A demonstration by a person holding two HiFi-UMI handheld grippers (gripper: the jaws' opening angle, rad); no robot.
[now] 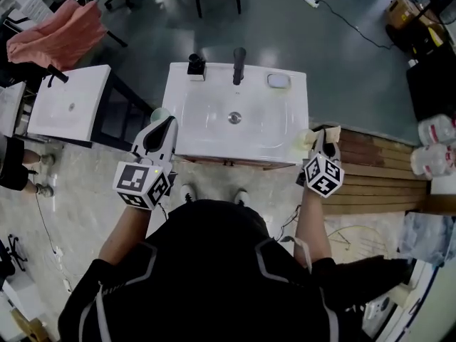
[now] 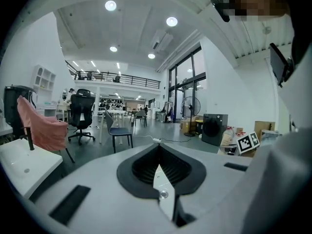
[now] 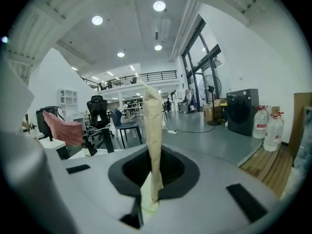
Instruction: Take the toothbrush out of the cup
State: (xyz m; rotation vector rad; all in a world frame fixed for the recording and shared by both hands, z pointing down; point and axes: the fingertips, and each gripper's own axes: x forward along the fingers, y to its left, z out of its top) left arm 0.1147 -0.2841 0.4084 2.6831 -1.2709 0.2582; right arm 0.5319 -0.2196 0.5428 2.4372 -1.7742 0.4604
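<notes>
My right gripper is shut on a long beige toothbrush, which stands upright between its jaws and rises well above them. From the head view, that gripper hovers at the front right corner of the white sink. A cream-coloured thing sits just beside its tip; I cannot tell whether it is the cup. My left gripper is at the sink's front left corner, shut. A pale green round thing peeks out at its tip, and no hold on it shows.
A black tap, a black dispenser and a small soap dish line the sink's back edge. A second white basin stands to the left. Wooden decking and water bottles lie to the right.
</notes>
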